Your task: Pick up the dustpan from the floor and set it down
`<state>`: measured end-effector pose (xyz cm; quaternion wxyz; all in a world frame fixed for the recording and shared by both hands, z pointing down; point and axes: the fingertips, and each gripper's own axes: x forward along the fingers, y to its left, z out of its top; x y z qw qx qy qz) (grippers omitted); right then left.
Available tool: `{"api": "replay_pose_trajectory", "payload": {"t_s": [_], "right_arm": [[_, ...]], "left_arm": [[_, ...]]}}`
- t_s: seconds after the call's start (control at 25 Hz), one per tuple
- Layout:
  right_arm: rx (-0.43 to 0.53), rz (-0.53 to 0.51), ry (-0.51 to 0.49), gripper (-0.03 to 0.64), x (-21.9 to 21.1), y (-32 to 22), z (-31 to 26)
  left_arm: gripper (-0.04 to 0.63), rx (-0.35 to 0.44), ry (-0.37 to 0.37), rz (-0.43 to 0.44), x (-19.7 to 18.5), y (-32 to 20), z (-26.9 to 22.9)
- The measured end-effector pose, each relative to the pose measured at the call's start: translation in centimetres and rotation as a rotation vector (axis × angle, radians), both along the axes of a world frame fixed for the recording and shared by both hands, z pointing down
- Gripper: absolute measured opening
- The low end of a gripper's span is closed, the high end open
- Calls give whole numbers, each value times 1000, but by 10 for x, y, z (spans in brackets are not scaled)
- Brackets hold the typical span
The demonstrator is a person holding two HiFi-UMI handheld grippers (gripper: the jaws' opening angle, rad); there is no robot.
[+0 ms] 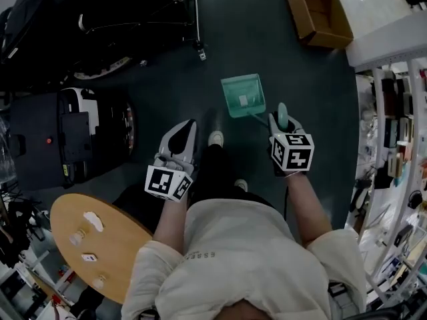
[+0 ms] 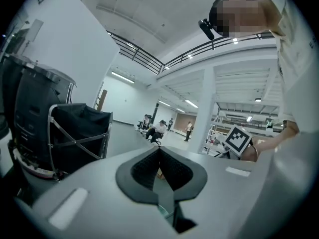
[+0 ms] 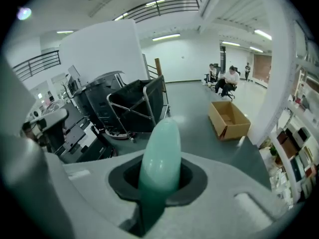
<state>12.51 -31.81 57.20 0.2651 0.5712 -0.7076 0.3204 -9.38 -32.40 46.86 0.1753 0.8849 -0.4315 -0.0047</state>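
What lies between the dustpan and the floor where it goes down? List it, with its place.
Nothing visible. The right tool grips the dustpan by its handle; the floor around its pan is bare. The cardboard box lies well beyond it, and the person's shoe sits nearer the body.

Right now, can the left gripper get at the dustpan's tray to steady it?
Probably yes. The dustpan is held by its handle in the right gripper, and only bare floor shows between its tray and the left gripper. The left fingers are together, so they would need opening first.
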Motion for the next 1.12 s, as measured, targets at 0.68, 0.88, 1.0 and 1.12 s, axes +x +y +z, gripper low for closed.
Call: {"api": "replay_pose_trajectory", "payload": {"t_s": [0.68,0.88,1.0,1.12], "right_arm": [[110,-144,-2,34,38,210,-75],[80,-153,-6,34,41,227,-66],[61,-161,-7,34,39,222,-58],[43,-160,-5,34,34,206,-49]], "left_arm": [[18,94,14,-37,50,213,-55],[18,86,9,-36,54,220,-52],[18,70,9,-41,53,215,-46],[18,45,5,-40,49,199,-35]]}}
